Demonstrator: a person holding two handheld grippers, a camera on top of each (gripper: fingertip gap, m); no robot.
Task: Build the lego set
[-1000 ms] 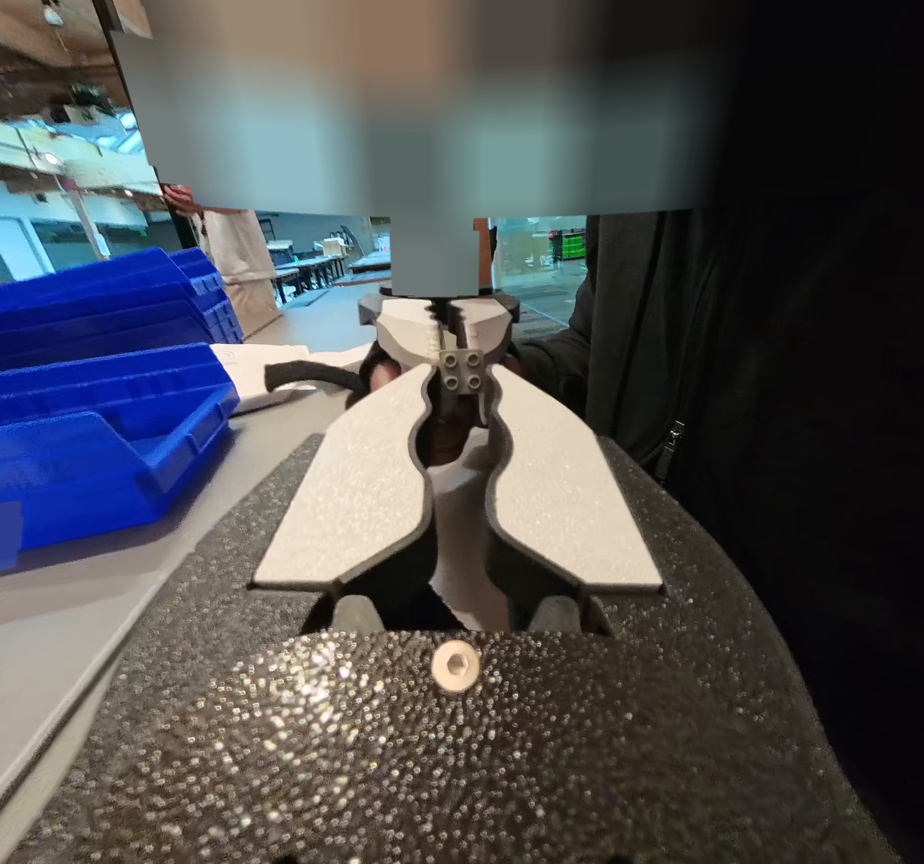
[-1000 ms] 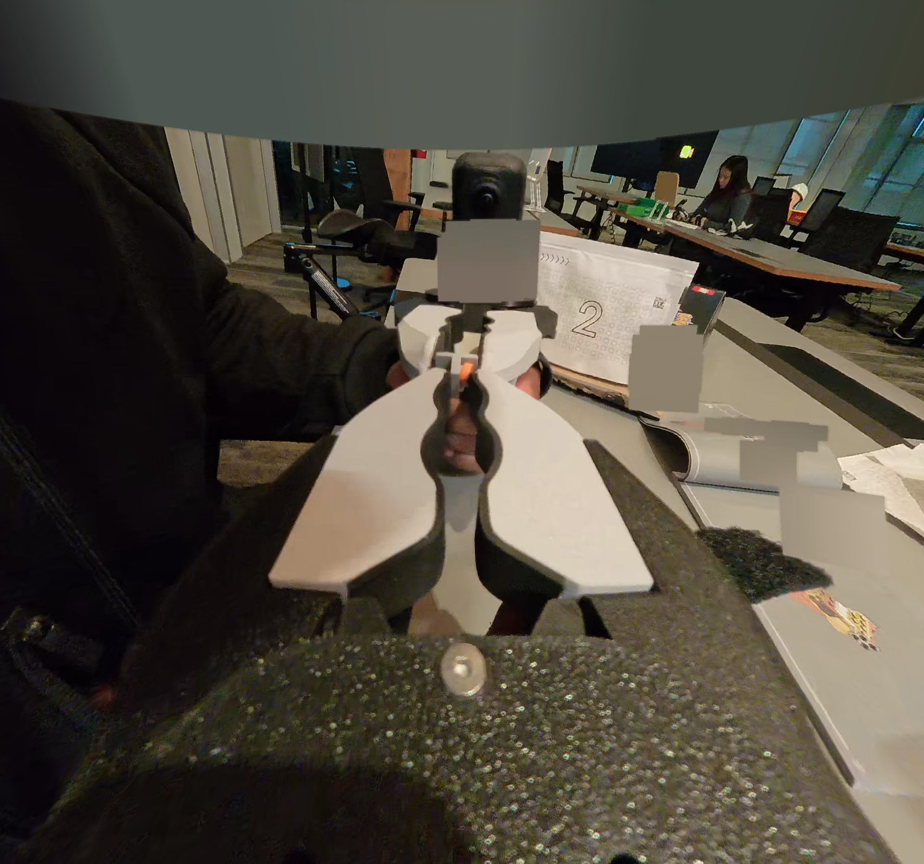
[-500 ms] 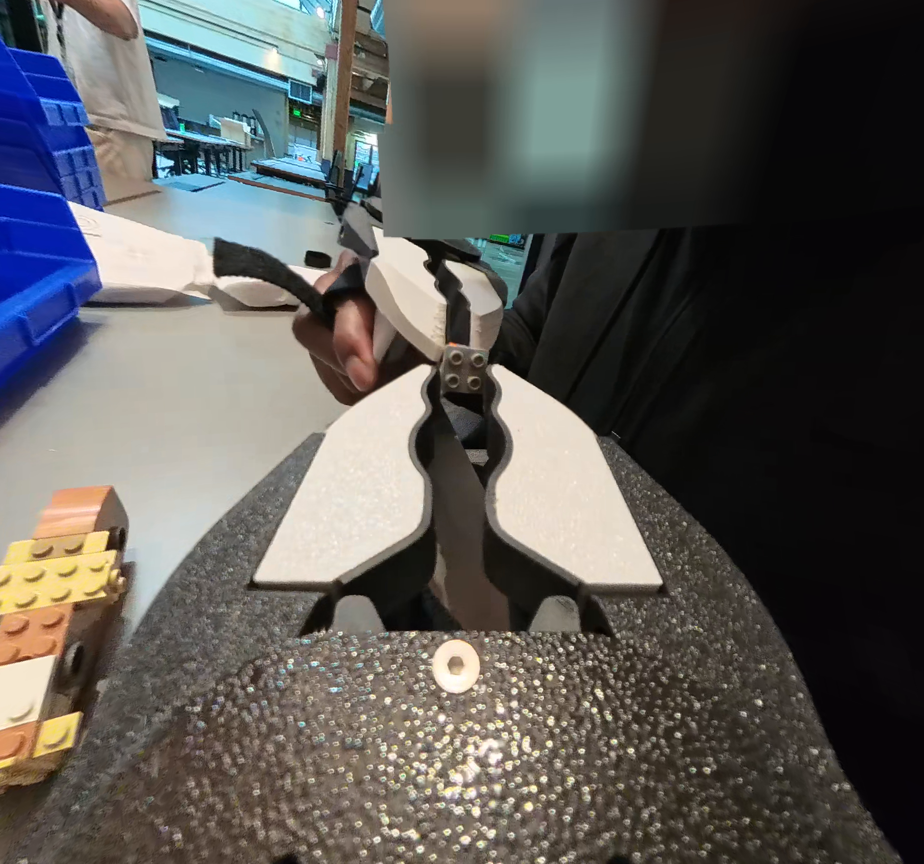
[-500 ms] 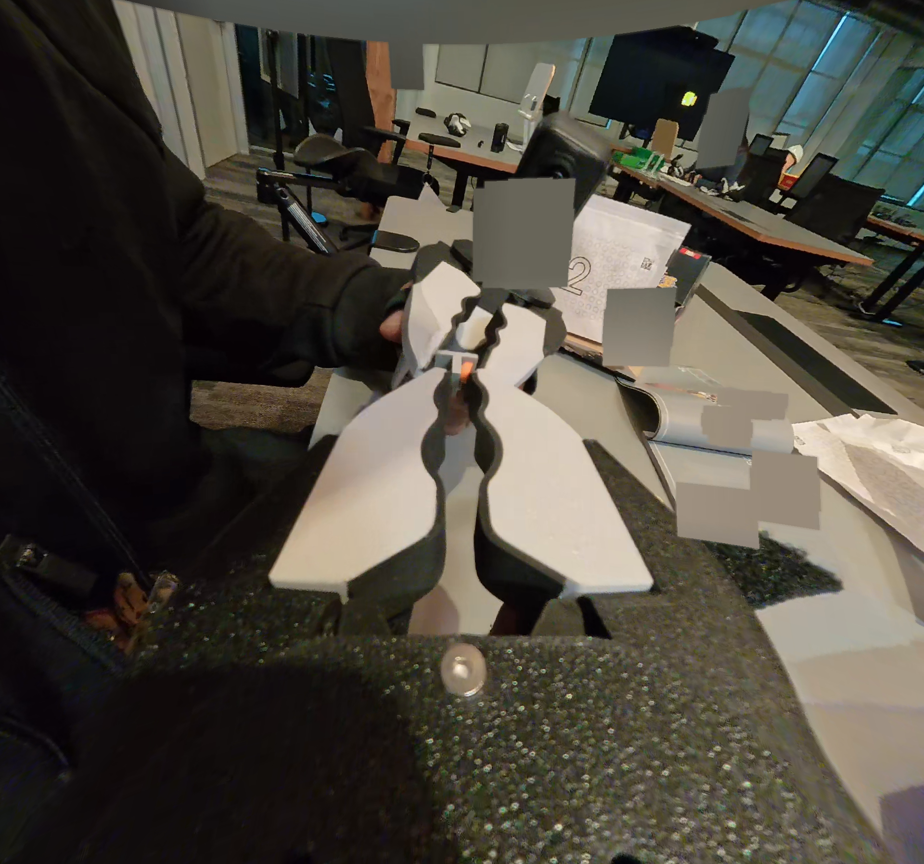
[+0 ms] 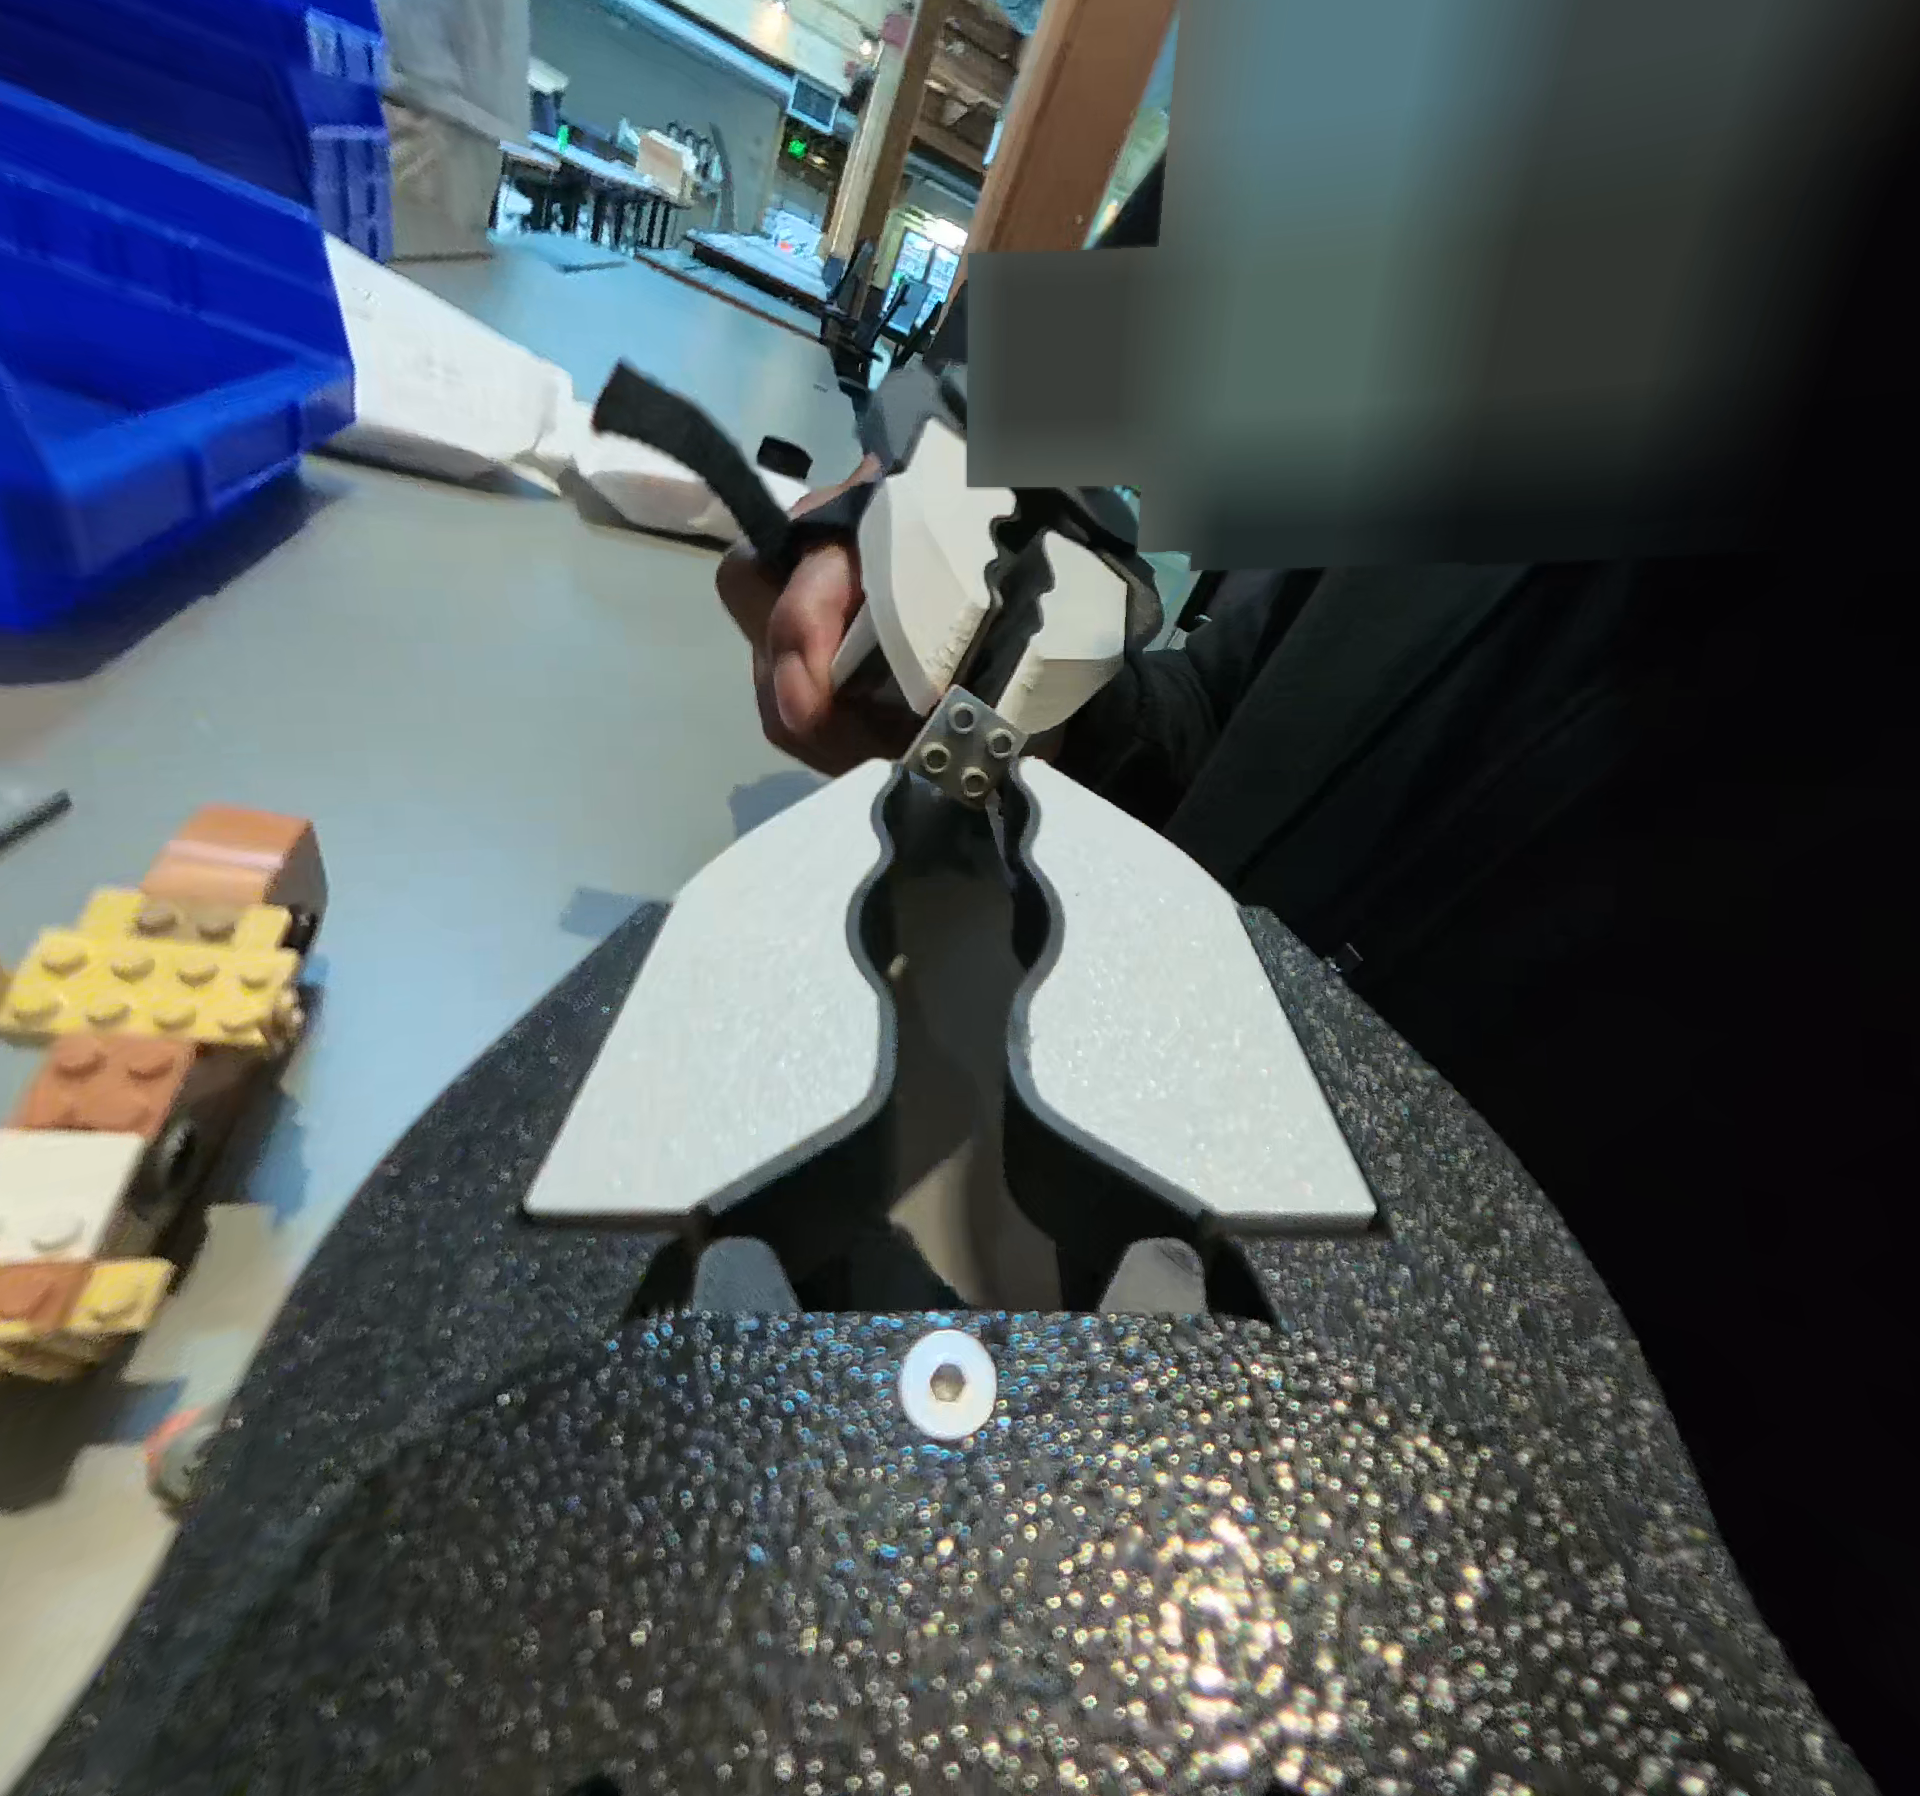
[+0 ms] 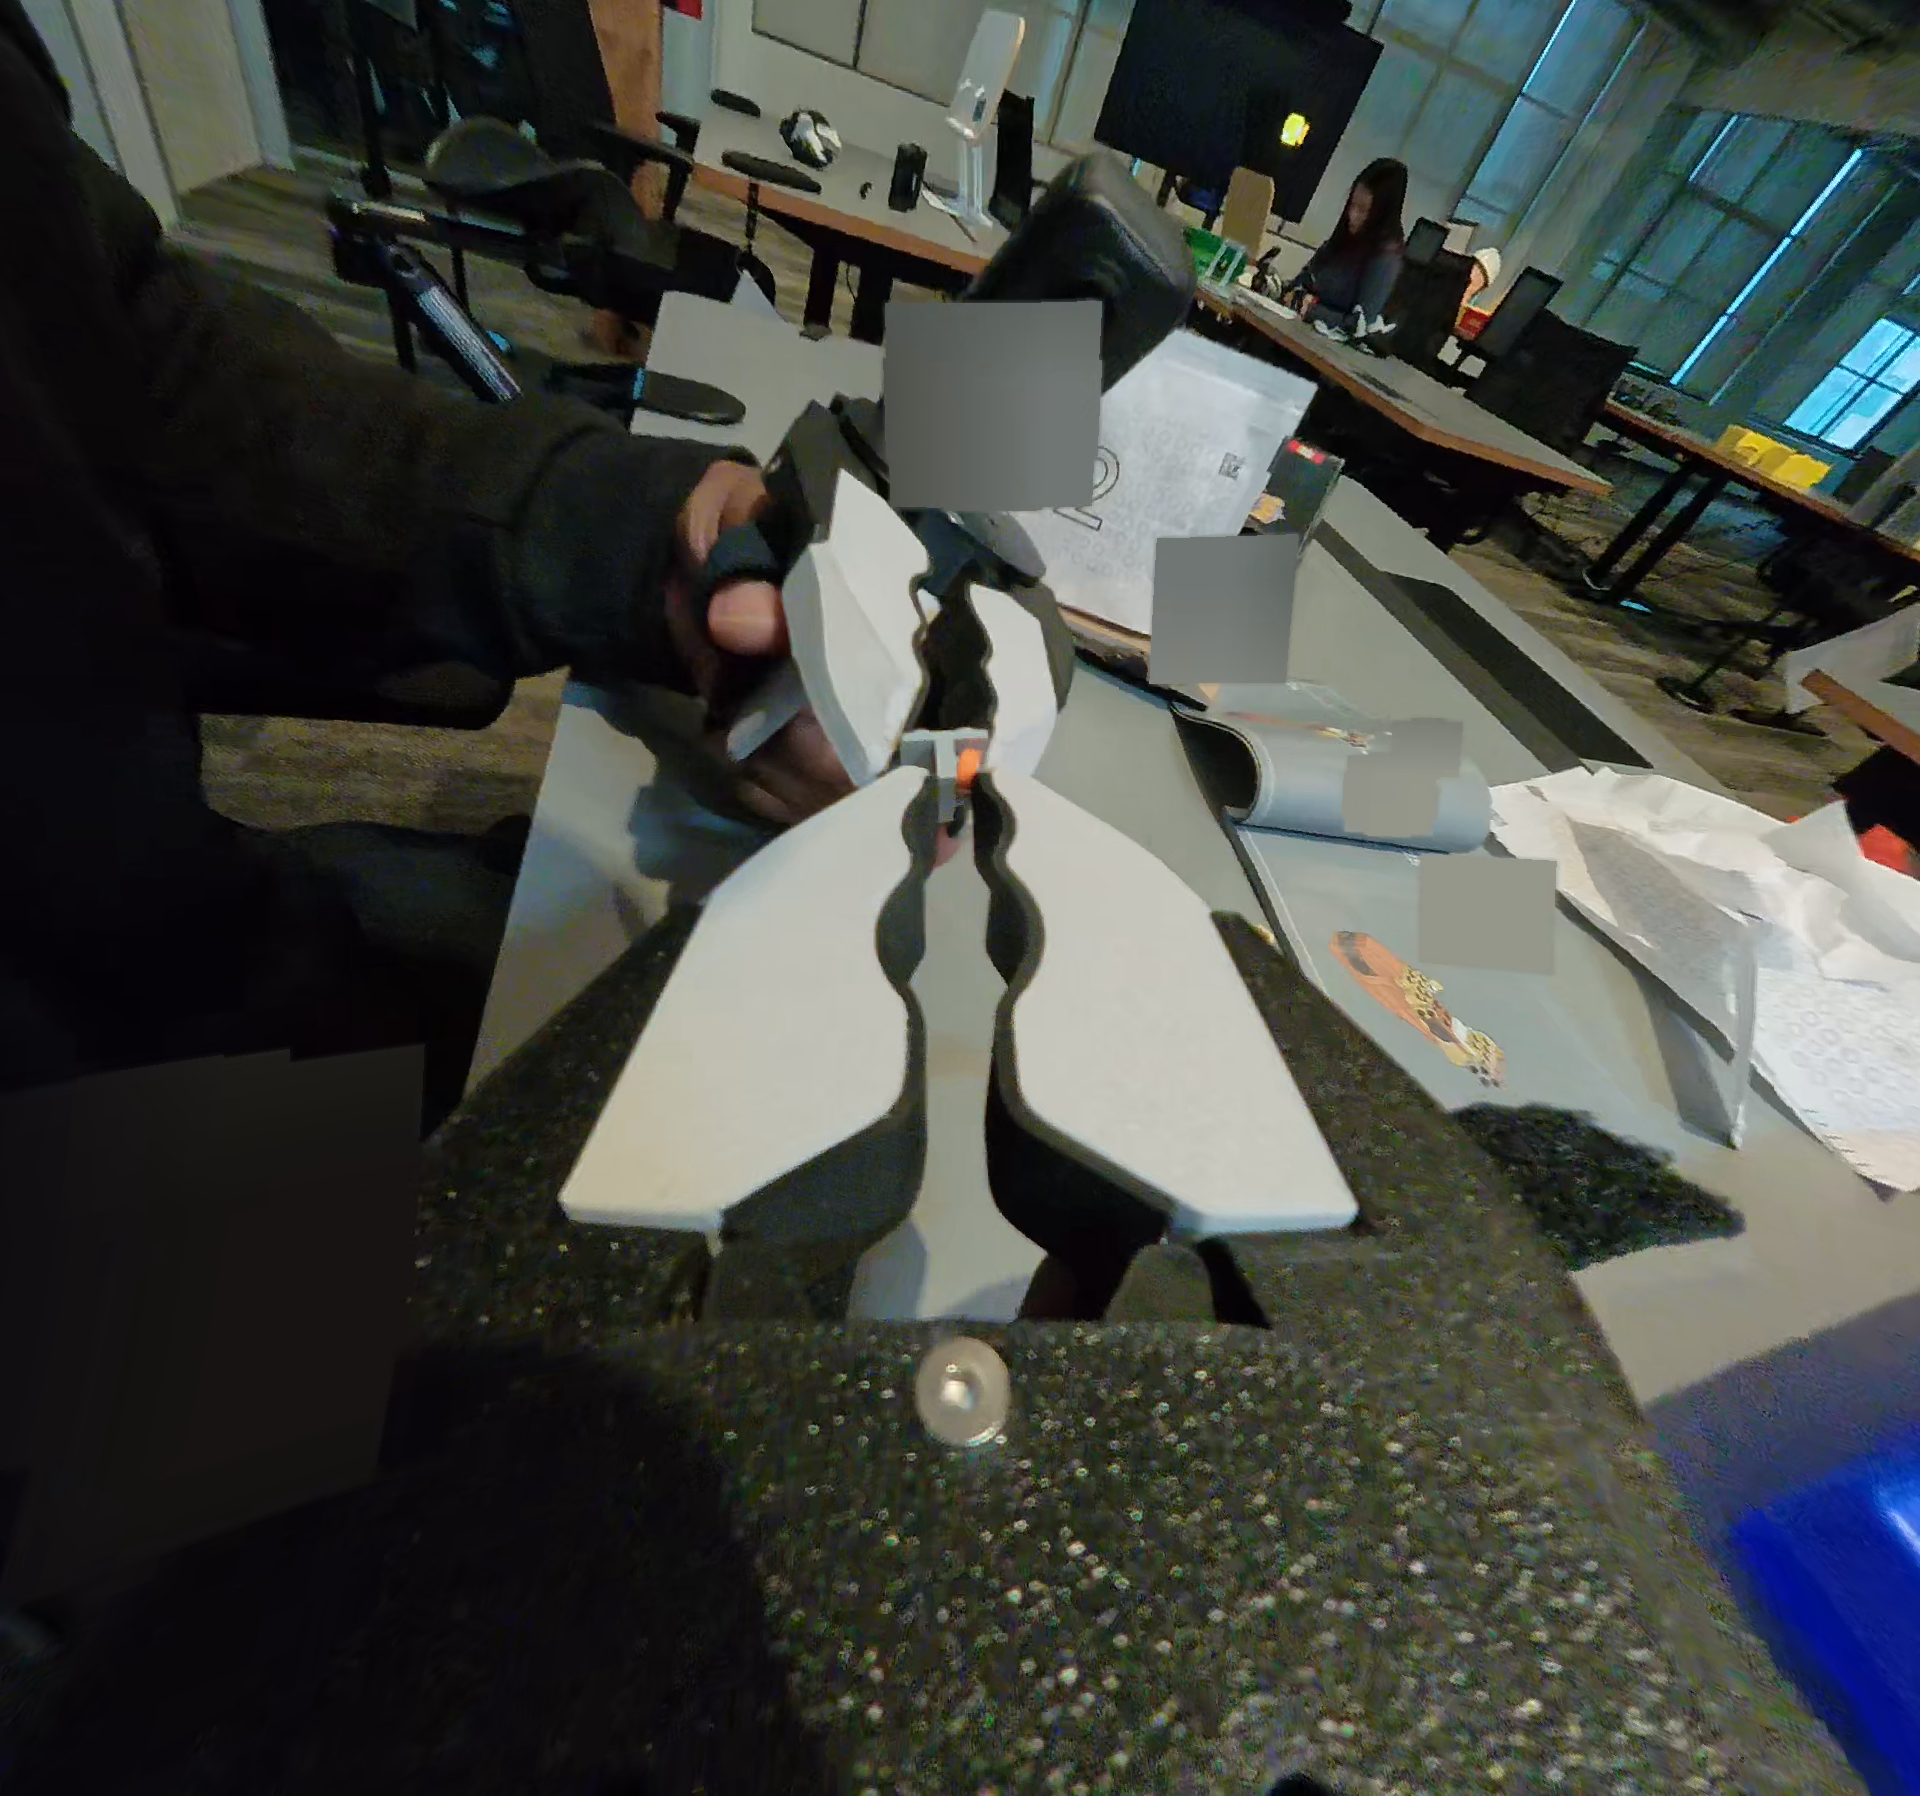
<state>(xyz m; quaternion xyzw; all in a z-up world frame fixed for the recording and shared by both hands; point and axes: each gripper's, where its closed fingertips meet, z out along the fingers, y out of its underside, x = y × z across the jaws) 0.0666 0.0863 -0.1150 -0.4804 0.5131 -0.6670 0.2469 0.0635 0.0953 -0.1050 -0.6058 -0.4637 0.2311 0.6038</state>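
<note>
1. Tabletop (image 5: 447, 666), grey and matte, is stretching under both my grippers; blue bins (image 5: 156, 271) are stacking at its far left, with white paper bags (image 5: 457, 385) lying beside them.
2. In the right wrist view, an open booklet (image 6: 1340, 790), crumpled white bags (image 6: 1704, 925) and a printed sheet with a picture of the model (image 6: 1423, 1008) are lying on the table to my right.
3. Behind that, an open office is showing: long desks, a dark monitor (image 6: 1236, 73), tall windows (image 6: 1766, 208), and a seated person (image 6: 1351, 240) at a desk well off.
4. My left gripper (image 5: 961, 796) is pinching its fingertips together on a small grey 2x2 lego plate (image 5: 964, 752), studs facing the camera, tilted like a diamond.
5. My right gripper (image 6: 951, 790) is meeting it tip to tip and clamping a small grey piece with an orange part (image 6: 951, 759); whether the two pieces are joined I cannot tell.
6. A partly built model (image 5: 125, 1050) of tan, brown and white bricks is sitting on the table at my left, apart from both grippers.
7. Compared with half a second ago, the plate is now rotated rather than square, the model is showing more fully, and both grippers are still gripping.
</note>
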